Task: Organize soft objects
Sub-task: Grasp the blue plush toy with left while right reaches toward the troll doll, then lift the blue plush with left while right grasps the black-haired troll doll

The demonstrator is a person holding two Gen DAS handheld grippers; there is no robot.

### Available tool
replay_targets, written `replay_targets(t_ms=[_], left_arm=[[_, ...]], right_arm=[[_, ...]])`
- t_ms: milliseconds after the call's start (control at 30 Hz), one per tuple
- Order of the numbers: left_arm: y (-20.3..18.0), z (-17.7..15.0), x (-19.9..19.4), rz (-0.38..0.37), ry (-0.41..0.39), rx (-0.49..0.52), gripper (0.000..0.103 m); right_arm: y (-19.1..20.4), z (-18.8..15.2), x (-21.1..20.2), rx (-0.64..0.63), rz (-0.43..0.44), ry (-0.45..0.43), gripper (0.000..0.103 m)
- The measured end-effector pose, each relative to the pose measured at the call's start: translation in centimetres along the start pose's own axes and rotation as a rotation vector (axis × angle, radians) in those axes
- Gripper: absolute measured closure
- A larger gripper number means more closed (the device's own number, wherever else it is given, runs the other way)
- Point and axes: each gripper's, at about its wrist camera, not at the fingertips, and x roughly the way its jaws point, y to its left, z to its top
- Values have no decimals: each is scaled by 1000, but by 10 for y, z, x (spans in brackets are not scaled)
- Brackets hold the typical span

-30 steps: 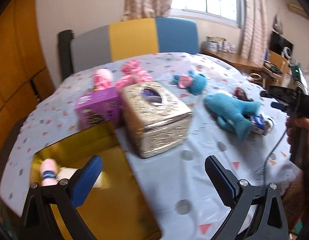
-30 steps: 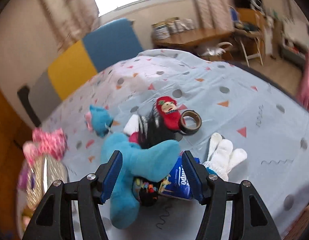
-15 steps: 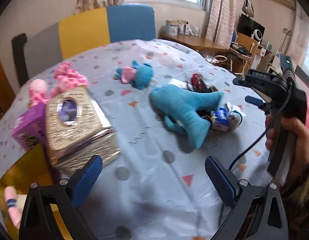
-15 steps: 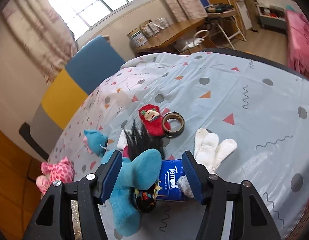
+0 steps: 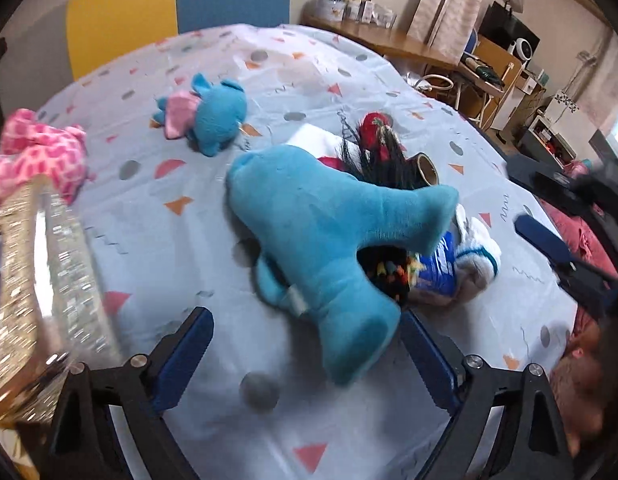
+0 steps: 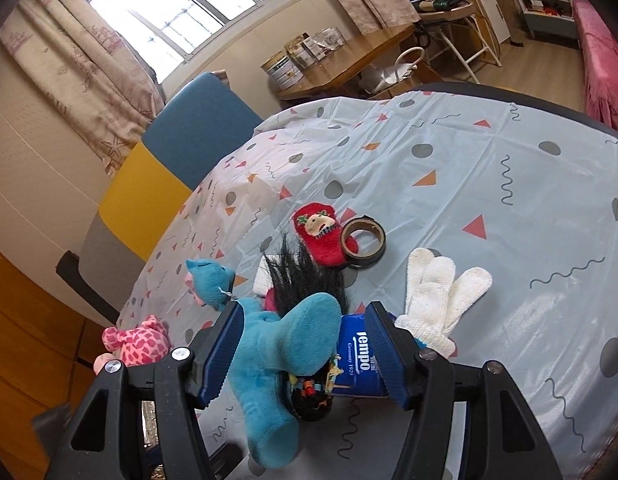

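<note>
The left gripper [image 5: 305, 354] has been swung away from the gold tissue box [image 5: 37, 292] and brought up to the large blue plush [image 5: 321, 236], one plush limb now lying between its wide-spread jaws. The plush is still lying on the table [image 6: 489, 168] atop a small pile, while the right gripper [image 6: 303, 354], jaws also wide, is framing it from the other side, so a pickup is judged imminent.

Both wrist views look closely down at the blue plush toy [image 5: 329, 232] [image 6: 281, 344] from opposite sides.

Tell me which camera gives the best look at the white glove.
Right wrist view. The white glove lies flat and unobstructed there, fingers spread, beside the Tempo tissue pack. In the left wrist view only a bunched, blurred part of it shows behind the large blue plush toy.
</note>
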Motion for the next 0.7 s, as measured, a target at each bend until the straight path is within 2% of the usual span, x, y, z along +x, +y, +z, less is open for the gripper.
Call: replay_targets(t_ms=[33, 67, 167, 267, 333, 433, 567, 700], left_arm=[[-2, 4, 8, -2, 5, -6, 14], [-3, 9, 16, 1, 11, -10, 25], [-3, 17, 38, -24, 48, -37, 42], [2, 22, 62, -76, 97, -93, 53], [7, 21, 65, -84, 90, -112, 58], [10, 17, 50, -81, 33, -88, 60], [11, 1, 7, -51, -74, 26, 60], [13, -30, -34, -29, -119, 146, 60]], right_arm=[[0, 0, 1, 4, 6, 6, 39], [-1, 0, 1, 7, 10, 10, 39], [-1, 0, 4, 13, 21, 24, 39], [-1, -1, 7, 8, 23, 34, 39], [0, -1, 8, 5, 23, 38, 39], [-1, 0, 8, 4, 19, 33, 39], [-3, 1, 4, 16, 22, 15, 39], [-10, 2, 1, 50, 21, 3, 39]])
